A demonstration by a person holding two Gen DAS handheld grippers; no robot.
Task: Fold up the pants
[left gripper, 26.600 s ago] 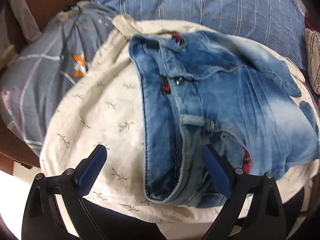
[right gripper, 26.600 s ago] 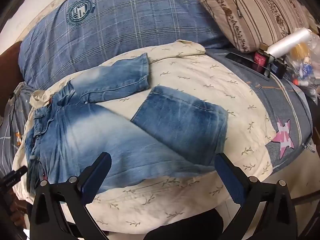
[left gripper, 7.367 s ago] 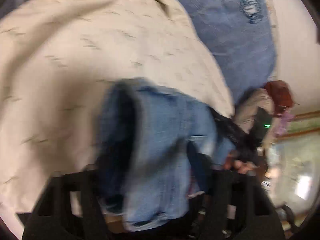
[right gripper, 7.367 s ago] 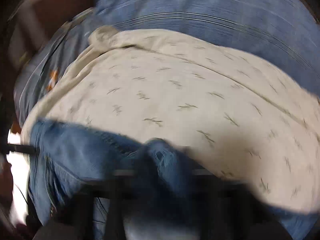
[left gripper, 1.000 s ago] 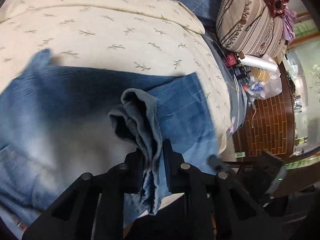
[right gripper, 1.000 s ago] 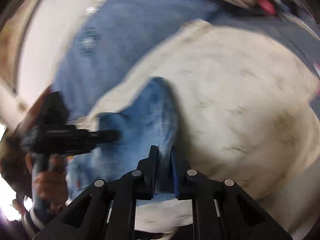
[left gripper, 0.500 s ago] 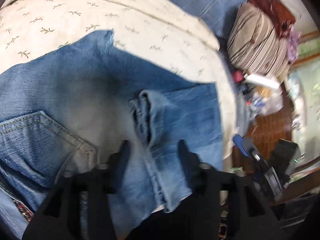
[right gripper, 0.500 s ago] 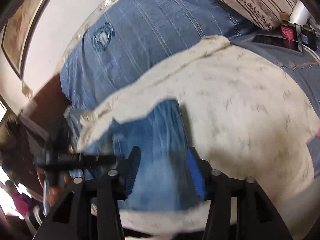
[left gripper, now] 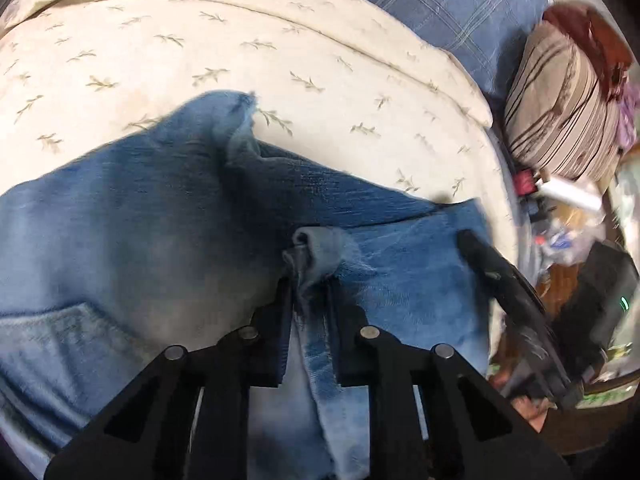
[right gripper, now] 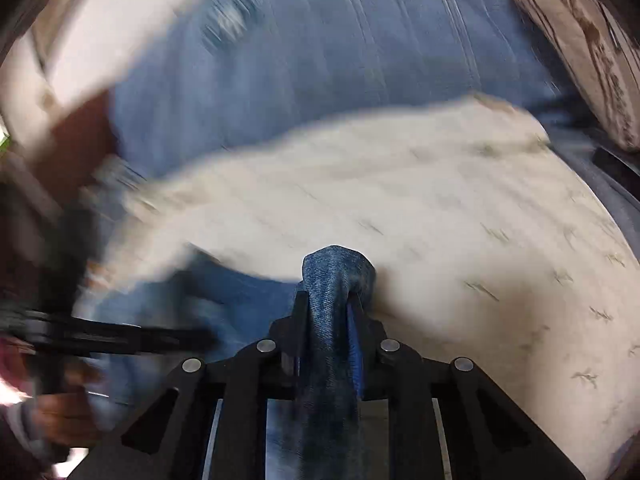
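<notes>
Blurred bedspread (right gripper: 460,208); both grippers' pads buried in jeans (left gripper: 140,232) folds

Left wrist view: close above pants (left gripper: 132,216), looking down across cream sheet (left gripper: 280,40) toward striped pillow (left gripper: 560,100) far right. Right wrist view: low, close, blurred, facing blue plaid bedding (right gripper: 340,60). Both share sheet, pants, pillow.

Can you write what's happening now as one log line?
step: folding jeans | left gripper: shut on jeans | right gripper: shut on jeans | surface: cream quilt
</notes>
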